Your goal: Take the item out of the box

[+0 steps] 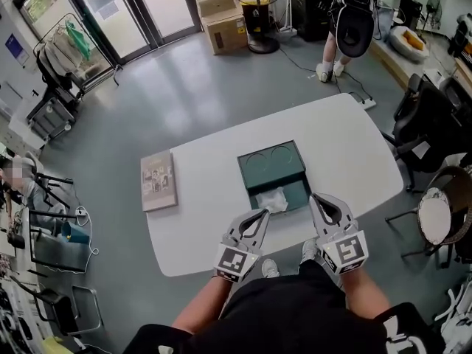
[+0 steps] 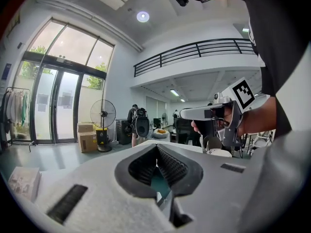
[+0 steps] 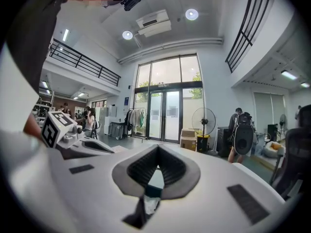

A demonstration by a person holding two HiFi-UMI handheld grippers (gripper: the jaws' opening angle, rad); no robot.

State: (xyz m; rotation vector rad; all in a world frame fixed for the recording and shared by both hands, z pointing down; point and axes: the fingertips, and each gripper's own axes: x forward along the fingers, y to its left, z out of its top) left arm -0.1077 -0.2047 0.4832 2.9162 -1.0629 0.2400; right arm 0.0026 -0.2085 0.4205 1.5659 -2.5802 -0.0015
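A dark green box (image 1: 271, 167) lies open in the middle of the white table (image 1: 346, 142). Its far part shows two round hollows. In its near part lies a white crumpled item (image 1: 274, 199). My left gripper (image 1: 264, 213) hovers just in front of the box's near left edge, jaws together and empty. My right gripper (image 1: 315, 197) sits at the box's near right corner, jaws also together with nothing between them. In the left gripper view the closed jaws (image 2: 156, 147) point over the table, and the right gripper (image 2: 214, 113) shows beside them. A strip of green box (image 3: 154, 191) shows under the right jaws.
A flat brown book-like box (image 1: 158, 181) lies on the table's left end. Black chairs (image 1: 424, 127) and a round stool (image 1: 436, 215) stand at the right. Beyond the table are cardboard boxes (image 1: 224, 29), a floor fan (image 1: 259, 13) and a person with a backpack (image 1: 348, 21).
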